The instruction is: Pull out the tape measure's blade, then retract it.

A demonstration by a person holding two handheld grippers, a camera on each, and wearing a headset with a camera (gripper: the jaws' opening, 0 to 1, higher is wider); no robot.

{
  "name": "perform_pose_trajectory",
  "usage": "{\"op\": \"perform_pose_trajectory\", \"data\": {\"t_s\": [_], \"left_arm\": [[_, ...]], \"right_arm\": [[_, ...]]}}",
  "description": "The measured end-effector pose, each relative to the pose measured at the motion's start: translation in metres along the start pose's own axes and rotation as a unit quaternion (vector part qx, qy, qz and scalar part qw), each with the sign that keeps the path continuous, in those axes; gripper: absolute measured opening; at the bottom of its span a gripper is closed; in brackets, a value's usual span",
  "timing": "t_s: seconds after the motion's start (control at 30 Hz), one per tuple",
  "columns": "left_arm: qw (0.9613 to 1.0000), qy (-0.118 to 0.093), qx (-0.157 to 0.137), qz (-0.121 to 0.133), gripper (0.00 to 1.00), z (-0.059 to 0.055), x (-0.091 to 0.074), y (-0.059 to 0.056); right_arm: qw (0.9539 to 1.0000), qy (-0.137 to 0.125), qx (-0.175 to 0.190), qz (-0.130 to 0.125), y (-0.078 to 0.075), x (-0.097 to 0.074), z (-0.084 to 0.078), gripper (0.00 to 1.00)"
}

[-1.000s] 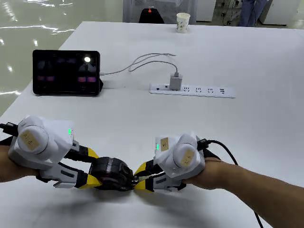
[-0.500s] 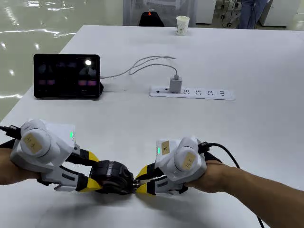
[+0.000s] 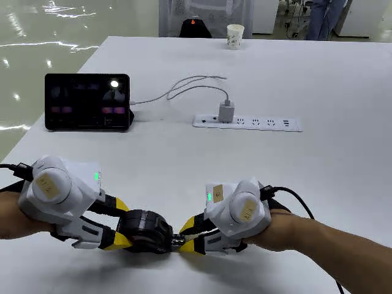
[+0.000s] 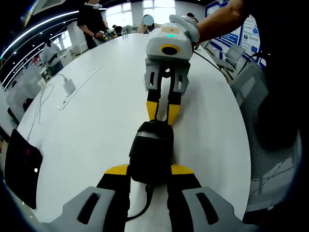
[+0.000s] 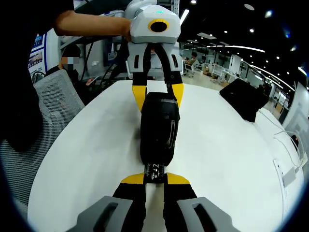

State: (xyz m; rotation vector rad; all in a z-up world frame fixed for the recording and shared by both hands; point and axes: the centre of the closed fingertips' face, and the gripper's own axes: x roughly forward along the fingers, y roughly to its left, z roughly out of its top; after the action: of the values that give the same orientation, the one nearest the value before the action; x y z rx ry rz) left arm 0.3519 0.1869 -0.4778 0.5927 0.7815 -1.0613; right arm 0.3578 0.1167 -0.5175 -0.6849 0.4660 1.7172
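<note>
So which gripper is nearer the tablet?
Left. The left gripper sits straight in front of the tablet; the right gripper is farther right, past the tape measure.

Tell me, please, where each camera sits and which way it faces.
Head view: on the headset, looking forward and down at the table; the person's forearms show.
Left gripper view: on the left gripper, facing along its jaws, clamped on the tape measure, toward the right gripper.
Right gripper view: on the right gripper, facing the opposite way, jaws pinching the blade tip.
Shared: all show the tape measure.
</note>
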Motion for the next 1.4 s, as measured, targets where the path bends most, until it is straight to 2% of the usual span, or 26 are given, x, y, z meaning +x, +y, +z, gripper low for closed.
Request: {"op": "perform_pose_trajectory", "data": {"t_s": [0.33, 1.4], "left_arm": [[1.0, 0.007, 0.002, -0.002, 0.23, 0.002, 0.0, -0.002], [0.9999, 0.008, -0.007, -0.005, 0.23, 0.002, 0.0, -0.001]], "right_arm": [[1.0, 0.003, 0.002, -0.003, 0.001, -0.007, -0.006, 0.09], [0.9998, 0.014, 0.007, -0.012, 0.004, -0.028, -0.024, 0.09]]}}
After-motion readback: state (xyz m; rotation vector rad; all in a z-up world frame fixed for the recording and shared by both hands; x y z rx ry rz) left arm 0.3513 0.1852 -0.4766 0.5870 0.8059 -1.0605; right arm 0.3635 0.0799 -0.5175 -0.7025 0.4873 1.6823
